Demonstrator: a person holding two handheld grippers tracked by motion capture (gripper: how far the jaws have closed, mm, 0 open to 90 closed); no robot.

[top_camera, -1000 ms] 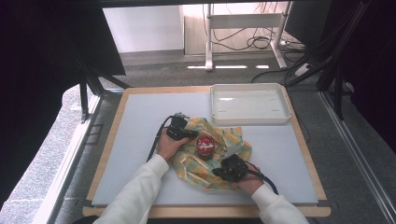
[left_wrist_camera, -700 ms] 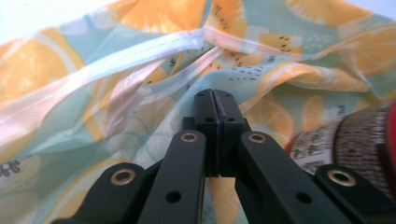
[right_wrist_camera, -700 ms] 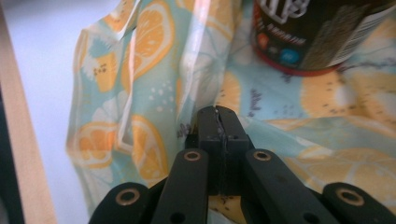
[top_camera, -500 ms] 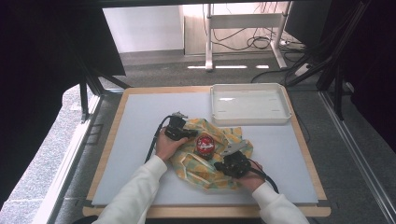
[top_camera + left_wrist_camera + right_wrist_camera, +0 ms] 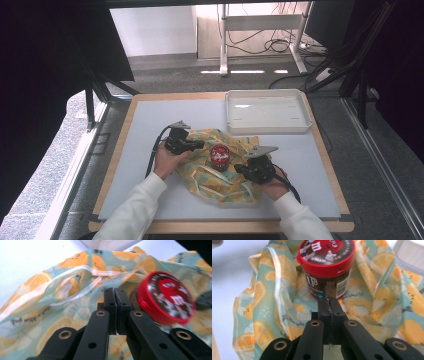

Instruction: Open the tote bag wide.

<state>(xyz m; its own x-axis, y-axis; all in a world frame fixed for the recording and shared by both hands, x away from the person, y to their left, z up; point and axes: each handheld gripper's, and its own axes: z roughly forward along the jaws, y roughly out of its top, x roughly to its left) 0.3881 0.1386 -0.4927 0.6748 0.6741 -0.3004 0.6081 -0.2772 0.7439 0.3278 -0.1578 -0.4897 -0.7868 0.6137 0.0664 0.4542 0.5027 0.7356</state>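
Both grippers (image 5: 196, 145) (image 5: 241, 169) lifted, clamped on bag (image 5: 220, 172); candy jar (image 5: 219, 155) upright inside.

Lab or test room — wood-edged desk (image 5: 115, 165) on grey carpet, loose cables (image 5: 270, 45) beyond its far edge, dark screens (image 5: 60, 45) alongside.

We see grey carpet (image 5: 165, 67) beyond our wood-edged table (image 5: 150, 130). Cables (image 5: 280, 45) trail beneath a white desk frame (image 5: 260, 22).

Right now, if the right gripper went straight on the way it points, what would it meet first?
Most likely the red-lidded candy jar, standing on the fruit-print bag just beyond the right gripper, whose jaws are shut. The gap between them is hard to judge.
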